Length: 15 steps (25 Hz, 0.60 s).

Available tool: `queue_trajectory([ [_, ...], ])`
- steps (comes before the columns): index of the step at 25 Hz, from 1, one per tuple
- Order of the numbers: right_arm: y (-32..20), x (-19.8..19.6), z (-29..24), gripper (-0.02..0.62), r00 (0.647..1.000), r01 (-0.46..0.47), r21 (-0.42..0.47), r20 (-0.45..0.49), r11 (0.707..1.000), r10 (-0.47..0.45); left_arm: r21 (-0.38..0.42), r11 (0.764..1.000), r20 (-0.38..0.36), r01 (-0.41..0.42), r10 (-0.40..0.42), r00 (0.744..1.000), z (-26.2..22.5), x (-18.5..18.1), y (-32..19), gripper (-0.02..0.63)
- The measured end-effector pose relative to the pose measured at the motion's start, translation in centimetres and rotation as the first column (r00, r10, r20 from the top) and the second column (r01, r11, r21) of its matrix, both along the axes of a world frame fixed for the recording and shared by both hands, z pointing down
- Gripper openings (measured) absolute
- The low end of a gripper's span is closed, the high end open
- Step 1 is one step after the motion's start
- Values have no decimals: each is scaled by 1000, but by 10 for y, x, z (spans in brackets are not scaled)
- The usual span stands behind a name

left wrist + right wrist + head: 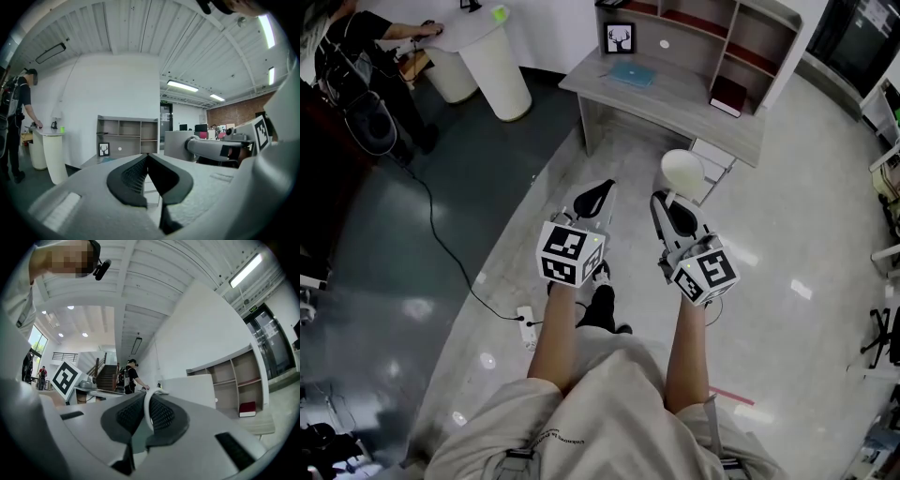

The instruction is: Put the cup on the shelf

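A white cup (682, 172) hangs in front of me over the floor, short of the desk. My right gripper (668, 208) is shut on the cup's handle (147, 412), a thin white loop pinched between the dark pads. The cup's body (194, 389) rises just beyond the jaws. My left gripper (595, 196) stays level beside it, shut with nothing between its pads (136, 176). The grey open shelf (712, 33) stands on the desk ahead, also seen as the shelf (126, 133) in the left gripper view and the shelf (239, 380) in the right one.
The desk (675, 108) carries a framed deer picture (620, 37), a teal notebook (633, 74) and a dark red book (728, 95). A person (370, 66) stands at a white round table (483, 47) far left. A power strip (527, 325) with cable lies on the floor.
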State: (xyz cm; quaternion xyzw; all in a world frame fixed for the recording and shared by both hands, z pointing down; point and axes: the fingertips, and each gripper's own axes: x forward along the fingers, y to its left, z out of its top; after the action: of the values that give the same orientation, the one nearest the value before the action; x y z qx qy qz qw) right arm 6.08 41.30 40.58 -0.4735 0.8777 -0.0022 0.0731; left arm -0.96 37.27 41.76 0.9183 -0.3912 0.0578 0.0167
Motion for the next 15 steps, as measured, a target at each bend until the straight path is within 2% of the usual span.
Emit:
queue_trajectory([
  [3,-29,-1,4,26,1000,1,-7,-5,1000,-1,-3,1000,-6,-3,3,1000,1,0,-29,9],
  [10,-114,-7,-1,25,1000,-24,-11,-11,1000,23,-5,998,-55,70,-70,996,-12,-23,-126,9],
  [15,-178,-5,-7,26,998,-55,-20,3,998,55,9,998,-50,58,-58,997,-20,-23,-188,9],
])
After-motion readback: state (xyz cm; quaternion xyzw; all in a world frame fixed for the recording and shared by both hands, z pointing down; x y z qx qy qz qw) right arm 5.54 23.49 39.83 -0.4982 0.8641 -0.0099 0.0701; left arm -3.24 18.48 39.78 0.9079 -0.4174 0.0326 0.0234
